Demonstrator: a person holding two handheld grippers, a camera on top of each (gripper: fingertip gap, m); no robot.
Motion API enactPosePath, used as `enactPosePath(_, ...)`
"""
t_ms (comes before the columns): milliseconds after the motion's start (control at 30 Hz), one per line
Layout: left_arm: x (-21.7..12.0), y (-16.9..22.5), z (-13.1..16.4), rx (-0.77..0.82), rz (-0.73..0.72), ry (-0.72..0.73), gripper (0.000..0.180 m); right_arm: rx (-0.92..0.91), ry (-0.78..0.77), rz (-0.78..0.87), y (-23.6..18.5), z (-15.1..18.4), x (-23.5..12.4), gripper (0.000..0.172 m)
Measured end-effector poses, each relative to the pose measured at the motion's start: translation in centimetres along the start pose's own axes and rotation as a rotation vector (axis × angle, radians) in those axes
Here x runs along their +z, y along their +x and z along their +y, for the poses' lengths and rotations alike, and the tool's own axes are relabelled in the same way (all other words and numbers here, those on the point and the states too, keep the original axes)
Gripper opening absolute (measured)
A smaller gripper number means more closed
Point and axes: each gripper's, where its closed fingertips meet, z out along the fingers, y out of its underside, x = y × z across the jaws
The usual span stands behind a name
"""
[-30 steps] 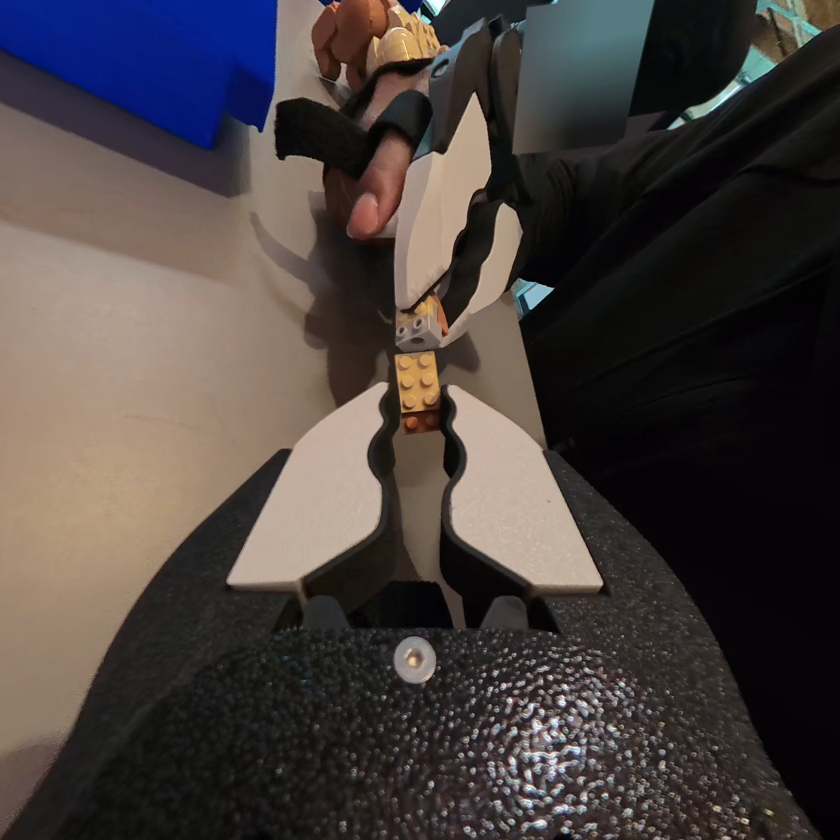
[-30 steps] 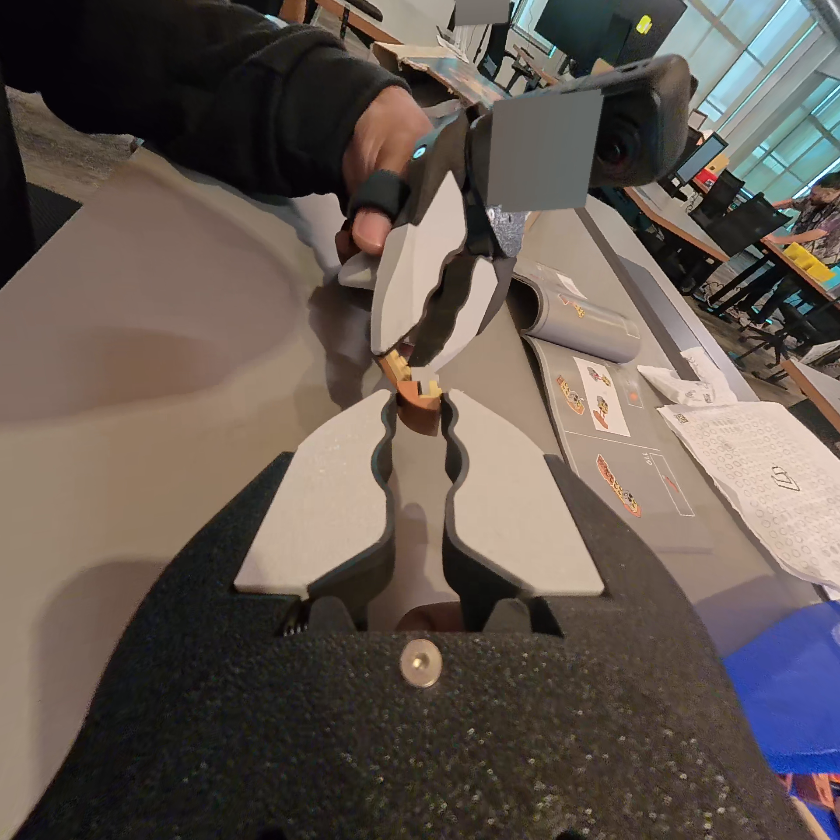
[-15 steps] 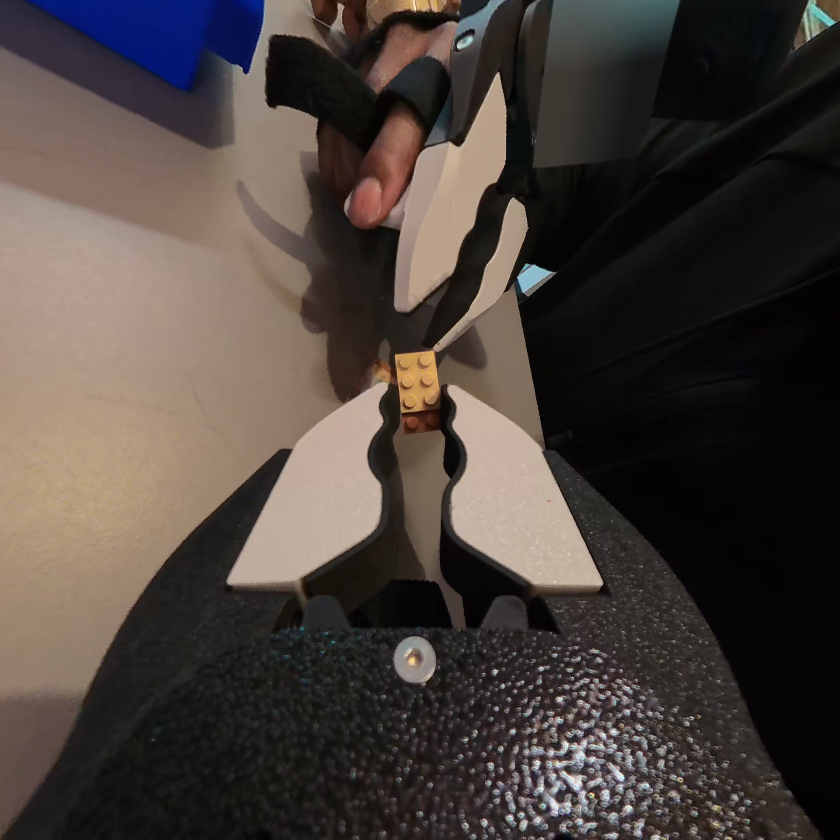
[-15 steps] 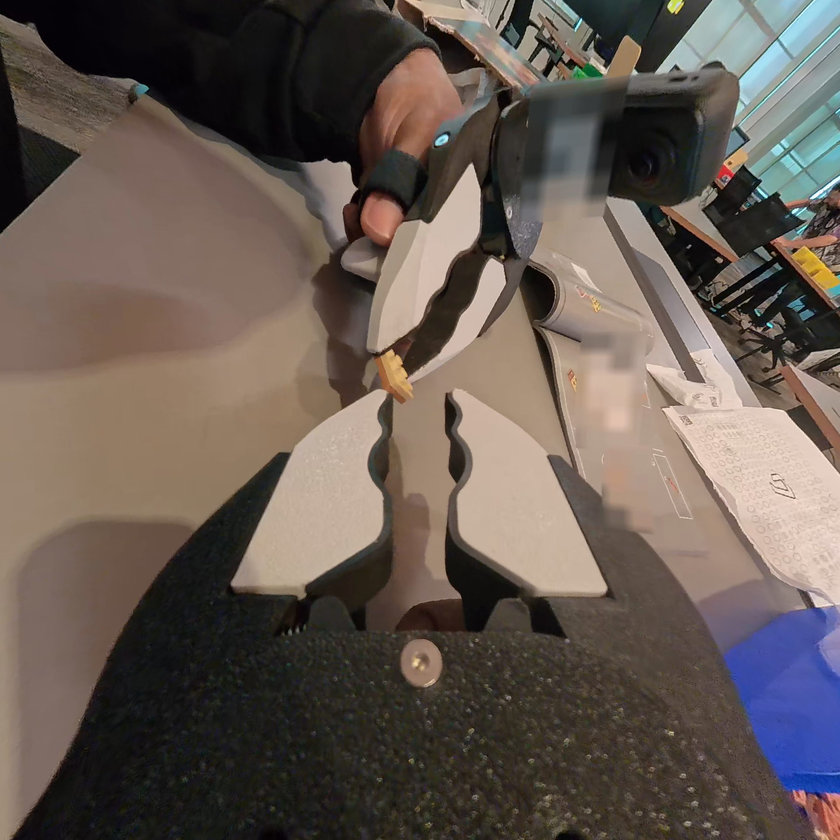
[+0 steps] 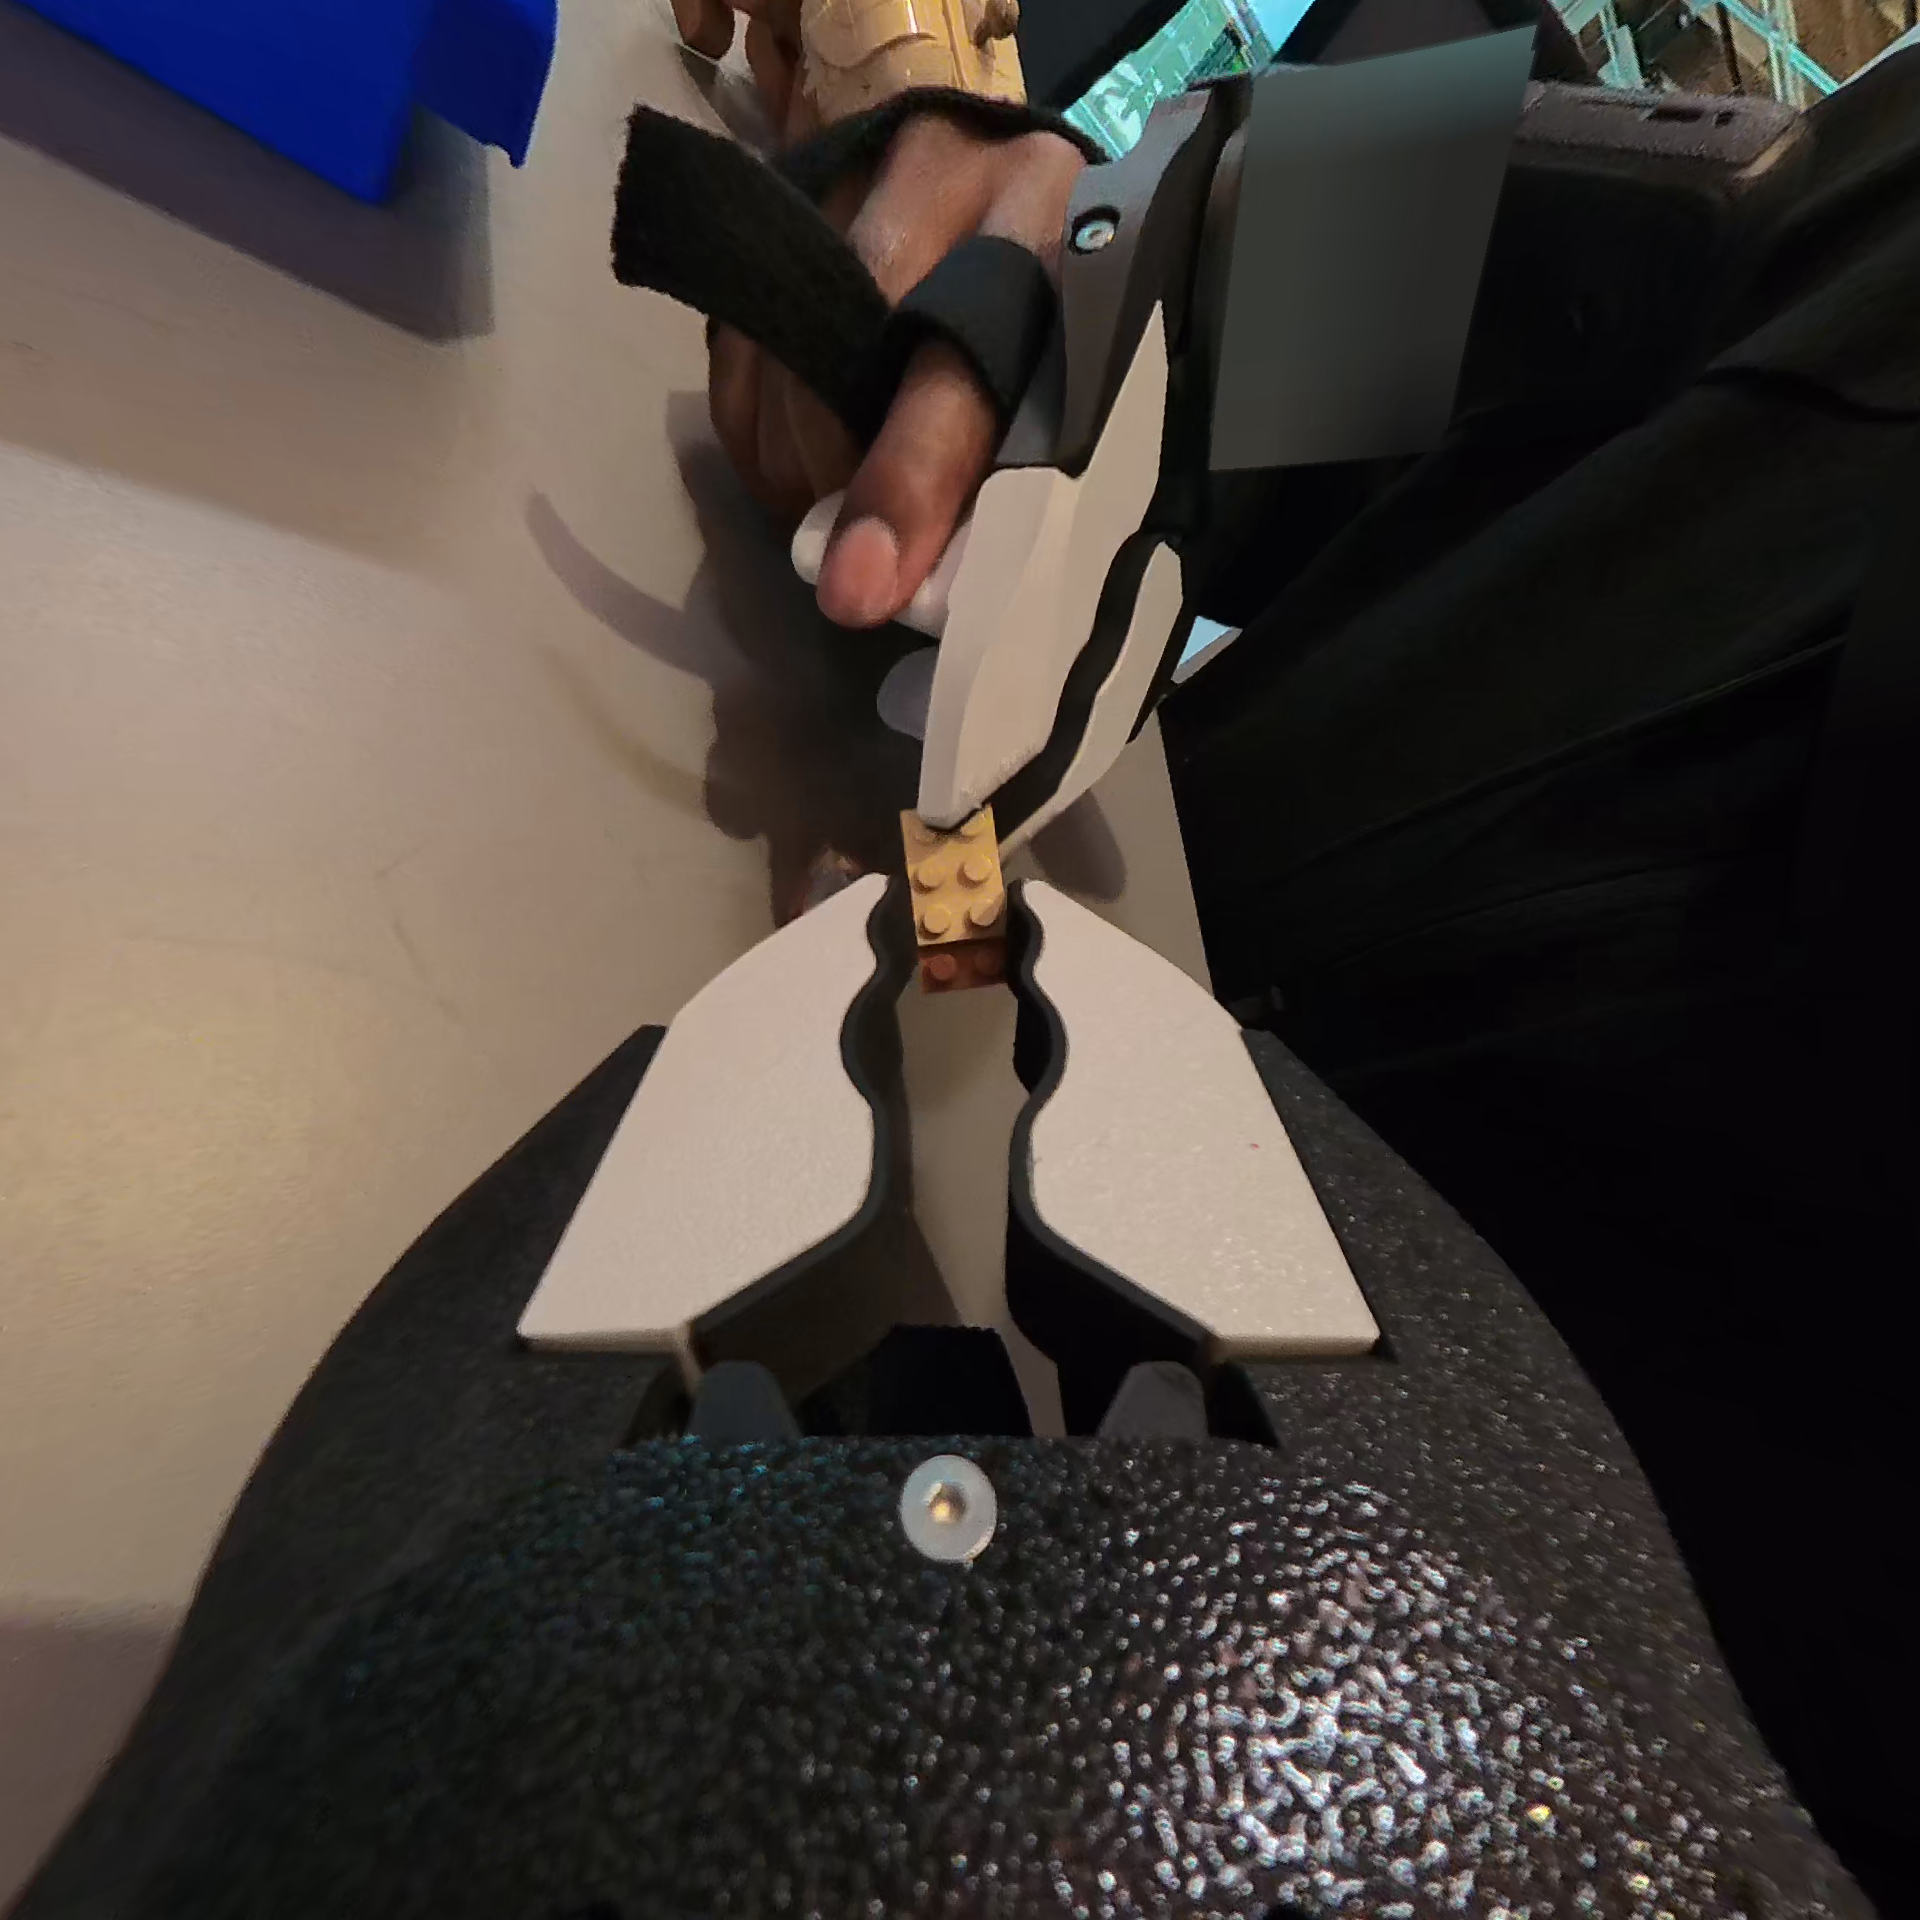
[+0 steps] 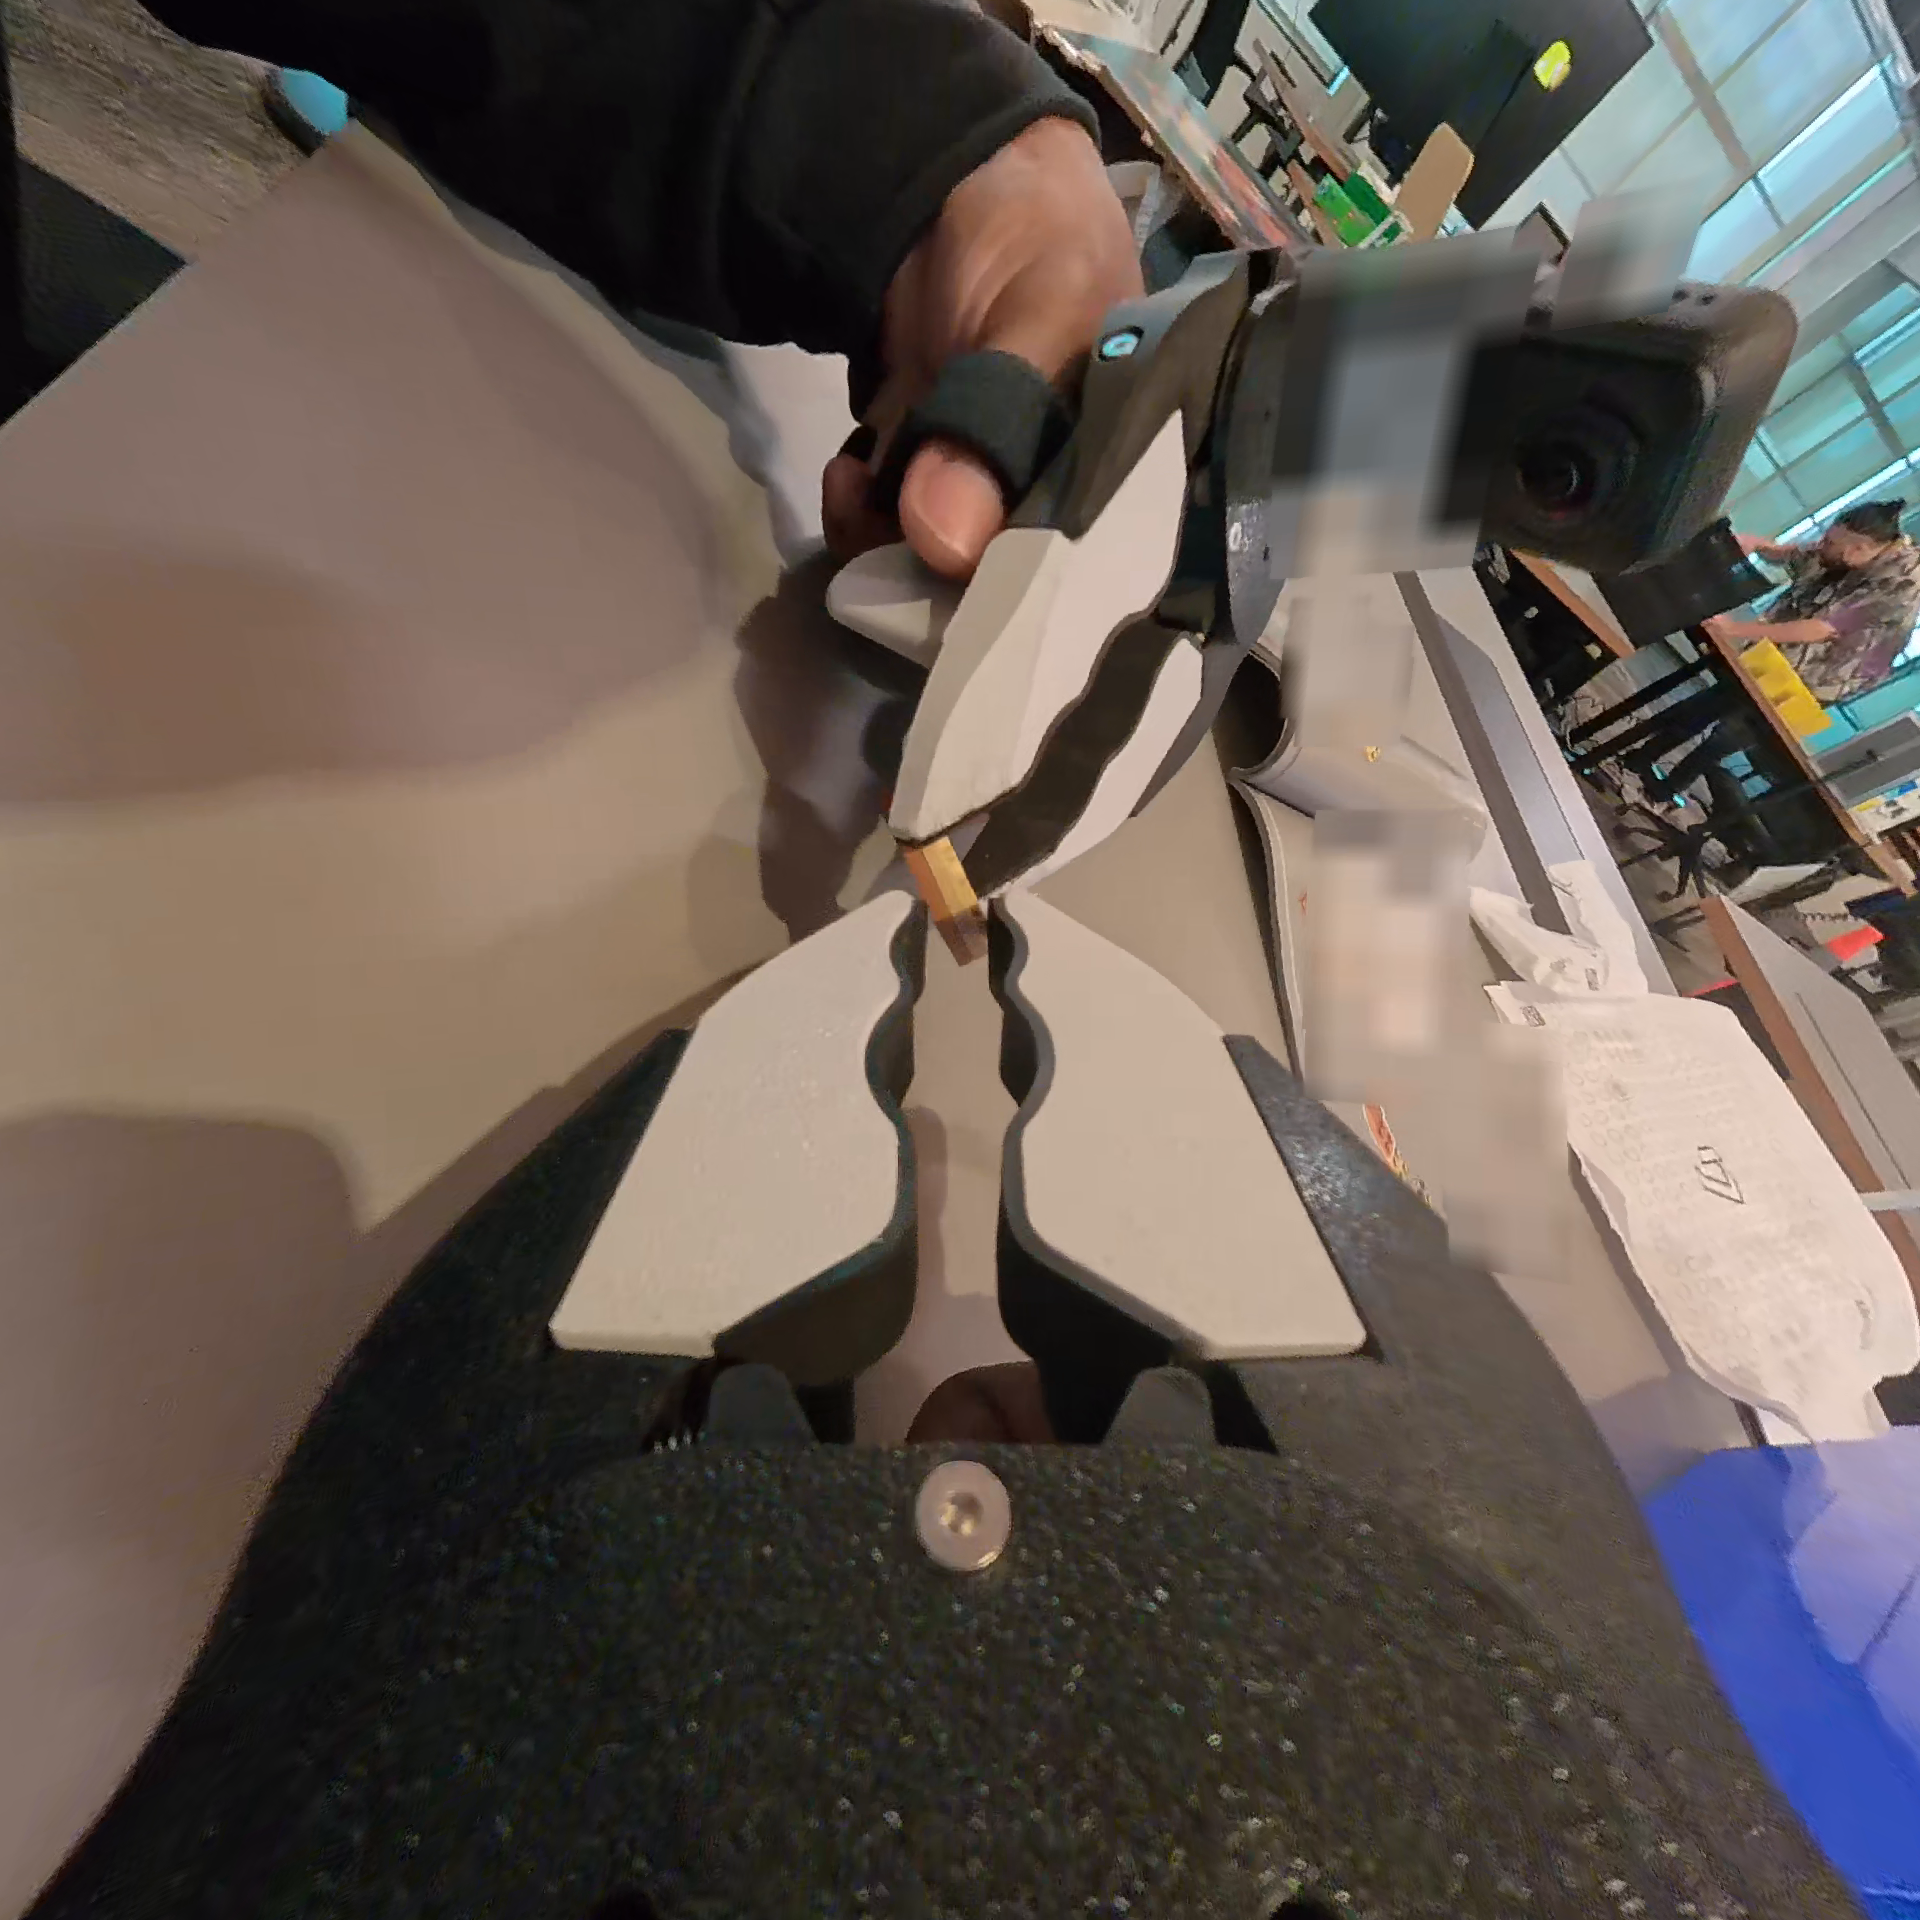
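Note:
In the left wrist view my left gripper [image 5: 954,904] is shut on a small stack, a tan brick [image 5: 954,883] on a brown brick [image 5: 961,961], pinched by its sides above the table [image 5: 312,831]. My right gripper [image 5: 982,826] comes in from above, one fingertip [image 5: 945,810] on the tan brick's studs at its far end and the other finger under it. In the right wrist view the same brick [image 6: 943,883] stands edge-on between my right gripper's [image 6: 954,920] tips, which close on its top and bottom. The left gripper [image 6: 951,857] holds its other end.
A blue bin [image 5: 260,83] sits at the table's far left and also shows in the right wrist view [image 6: 1787,1610]. A printed paper sheet [image 6: 1714,1195] and a curled booklet [image 6: 1330,727] lie to the right. A tan and brown toy figure [image 5: 883,52] stands behind the hand. A person [image 6: 1849,592] works at a far desk. Left and right tips are no more than a few centimetres apart.
A second ago my right gripper held a small grey and brown piece. It opened and the piece left the grasp. It has since moved onto the tan brick and closed. The left grasp is unchanged.

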Motion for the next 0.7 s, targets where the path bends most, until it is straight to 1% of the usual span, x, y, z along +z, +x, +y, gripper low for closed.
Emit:
enactPosePath(100, -0.5, -0.3, -0.6, 0.038, -0.026, 0.033, 0.022, 0.082, -0.023, 0.028, 0.9, 0.4, 0.1, 0.009)
enactPosePath(200, -1.4, -0.1, -1.5, 0.169, -0.075, 0.079, 0.025, 0.212, 0.001, 0.044, 1.9, 0.3, -0.2, 0.008)
enactPosePath(267, -2.0, 0.0, -2.5, 0.301, -0.144, 0.122, 0.029, 0.299, 0.003, 0.053, 2.6, 0.5, -0.4, 0.008)
enactPosePath(333, -2.5, -0.2, -3.6, 0.457, -0.251, 0.164, 0.032, 0.375, 0.012, 0.040, 2.7, 0.4, -0.3, 0.008)
enactPosePath(433, -2.3, -0.5, -3.7, 0.681, -0.388, 0.119, 0.035, 0.459, 0.041, 0.017, 2.7, -0.1, -0.3, 0.008)
enactPosePath(533, -1.8, -1.0, -3.1, 0.790, -0.446, 0.053, 0.030, 0.521, 0.077, -0.006, 2.6, -0.7, -0.3, 0.008)
enactPosePath(600, -1.6, -1.1, -3.1, 0.821, -0.464, 0.046, 0.023, 0.556, 0.108, -0.020, 2.6, -1.2, -0.4, 0.008)
enactPosePath(700, -1.4, -0.9, -2.9, 0.856, -0.451, 0.044, 0.009, 0.565, 0.103, -0.013, 2.7, -1.1, -0.3, 0.009)
